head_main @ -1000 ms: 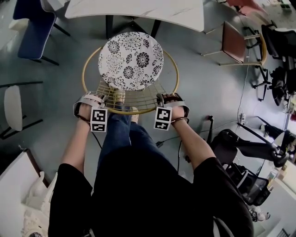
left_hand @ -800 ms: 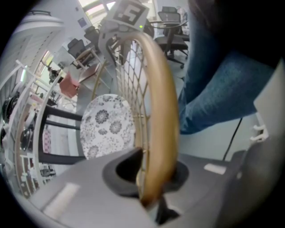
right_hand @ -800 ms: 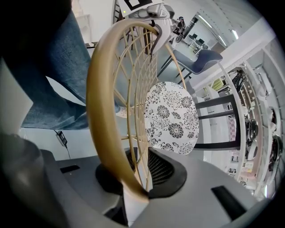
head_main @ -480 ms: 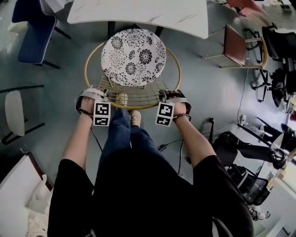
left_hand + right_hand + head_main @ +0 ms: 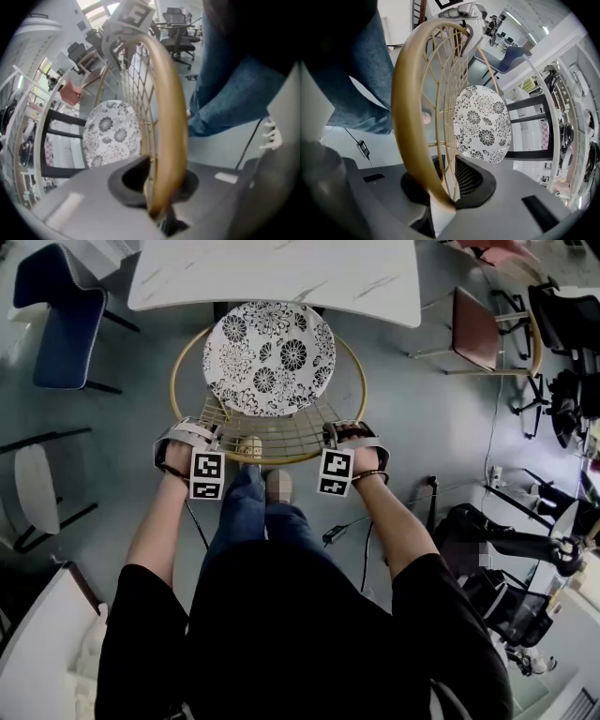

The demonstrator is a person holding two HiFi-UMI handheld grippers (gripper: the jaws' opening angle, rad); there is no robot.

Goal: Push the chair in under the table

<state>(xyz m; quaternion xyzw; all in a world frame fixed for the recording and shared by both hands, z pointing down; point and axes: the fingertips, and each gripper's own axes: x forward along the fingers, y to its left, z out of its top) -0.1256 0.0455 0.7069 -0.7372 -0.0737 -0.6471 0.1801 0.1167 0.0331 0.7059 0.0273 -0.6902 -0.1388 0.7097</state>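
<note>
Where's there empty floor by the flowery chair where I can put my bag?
Bare floor lies between the flowery chair and the brown chair, and on its other side, toward the blue chair. It is crowded at the lower right, with a power cable and black gear.

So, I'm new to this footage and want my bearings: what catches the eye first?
A round wire chair with a black-and-white flowered cushion sits mid-frame, its front at the edge of the white table. The left gripper and the right gripper each clamp its golden back rim.
</note>
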